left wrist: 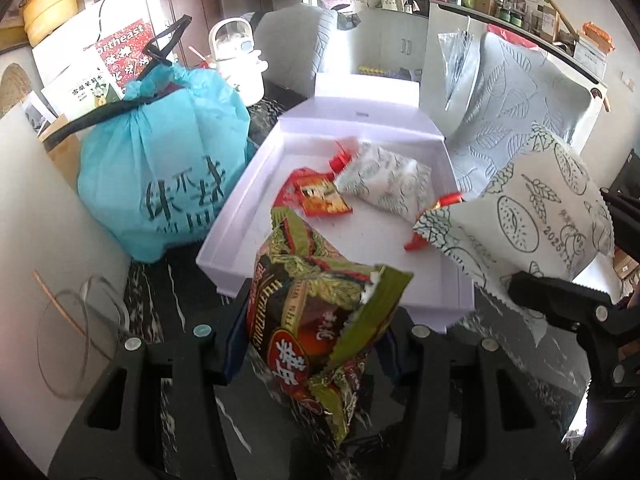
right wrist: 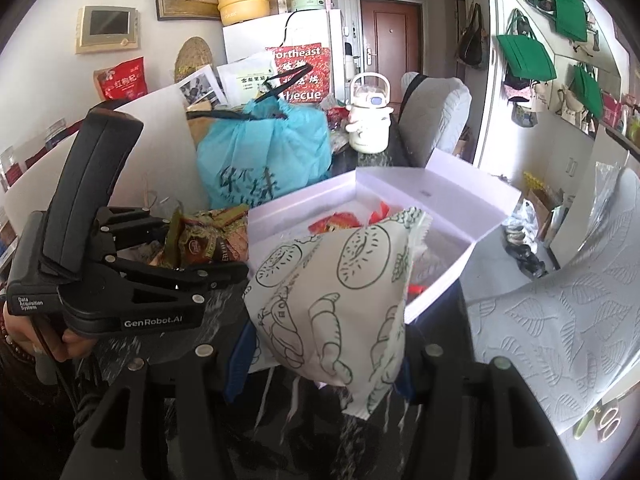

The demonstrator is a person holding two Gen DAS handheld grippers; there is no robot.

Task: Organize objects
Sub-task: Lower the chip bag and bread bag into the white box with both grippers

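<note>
1. The left gripper (left wrist: 316,344) has its jaws pinched on a green and red snack packet (left wrist: 316,304), crumpled foil with gold print, held up just short of the near wall of the white box (left wrist: 240,216).
2. The right gripper (right wrist: 320,364) is clamped on a white pastry-print packet (right wrist: 332,296), puffy, with outline drawings of donuts and croissants, and it hangs in front of the box's near corner.
3. In the left wrist view that same white packet (left wrist: 532,216) sits at the right edge of the box, with the right gripper's black fingers (left wrist: 560,304) under it.
4. Inside the open box: a small red and orange sachet (left wrist: 320,196), a second white printed packet (left wrist: 388,184) and a scrap of red wrapper (left wrist: 416,242) near the right wall. The lid flap stands up at the back.
5. The box rests on a dark marbled table (left wrist: 160,312), right beside a tied turquoise bag (left wrist: 168,172) with black handles.
6. Behind the bag stands a white kettle-like bottle (right wrist: 368,120).
7. On the right, a leaf-embossed paper towel roll (right wrist: 560,332) fills the near corner.
8. A hand (right wrist: 60,340) with a bead bracelet grips the left tool's handle.
</note>
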